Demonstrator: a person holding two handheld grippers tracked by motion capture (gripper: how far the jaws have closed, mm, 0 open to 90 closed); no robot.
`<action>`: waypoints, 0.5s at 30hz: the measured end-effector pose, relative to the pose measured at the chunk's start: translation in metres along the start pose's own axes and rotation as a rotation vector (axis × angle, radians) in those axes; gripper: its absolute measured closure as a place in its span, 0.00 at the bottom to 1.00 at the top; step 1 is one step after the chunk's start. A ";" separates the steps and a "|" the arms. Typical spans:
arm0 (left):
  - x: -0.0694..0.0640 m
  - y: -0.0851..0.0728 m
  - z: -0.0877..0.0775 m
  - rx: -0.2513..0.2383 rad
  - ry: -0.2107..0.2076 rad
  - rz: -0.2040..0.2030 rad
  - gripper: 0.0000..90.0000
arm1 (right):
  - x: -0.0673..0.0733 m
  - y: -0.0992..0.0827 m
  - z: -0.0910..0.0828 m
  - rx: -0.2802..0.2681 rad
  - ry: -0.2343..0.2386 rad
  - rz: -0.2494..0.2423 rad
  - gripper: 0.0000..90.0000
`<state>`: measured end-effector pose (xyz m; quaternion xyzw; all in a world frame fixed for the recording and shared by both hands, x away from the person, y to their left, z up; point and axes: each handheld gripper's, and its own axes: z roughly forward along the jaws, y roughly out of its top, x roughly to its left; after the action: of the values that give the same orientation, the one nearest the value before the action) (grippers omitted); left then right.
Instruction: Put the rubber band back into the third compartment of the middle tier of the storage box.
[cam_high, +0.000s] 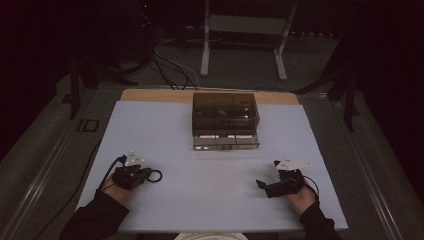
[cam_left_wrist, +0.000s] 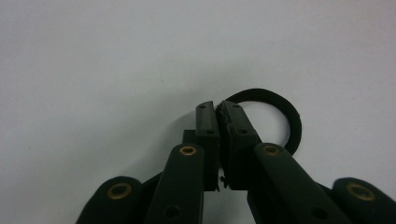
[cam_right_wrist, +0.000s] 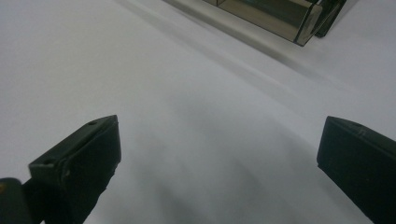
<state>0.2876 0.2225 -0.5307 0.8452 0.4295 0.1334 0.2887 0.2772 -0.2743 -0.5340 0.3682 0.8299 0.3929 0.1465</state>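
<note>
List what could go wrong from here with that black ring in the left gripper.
1. The left gripper pinches the black ring only at its edge, so it may slip out on lifting.
2. The smoky drawer box sits far across the table; a long carry could shake the ring loose.

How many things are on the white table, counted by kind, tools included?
Tinted drawer box: 1
Black rubber ring: 1
Handheld tools: 2, the left tool pinching the ring, the right tool open
Total: 4
</note>
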 end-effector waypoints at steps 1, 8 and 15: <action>-0.001 0.000 0.000 0.001 0.002 -0.002 0.98 | 0.000 0.000 0.000 0.000 0.000 0.000 0.00; -0.002 0.003 -0.001 -0.002 0.019 -0.010 1.00 | 0.000 0.000 0.000 0.003 -0.001 -0.002 0.00; -0.003 0.006 -0.006 -0.019 0.029 -0.006 1.00 | 0.000 0.000 0.000 0.001 -0.001 -0.002 0.00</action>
<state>0.2867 0.2196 -0.5219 0.8391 0.4351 0.1488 0.2907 0.2771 -0.2740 -0.5340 0.3678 0.8303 0.3920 0.1470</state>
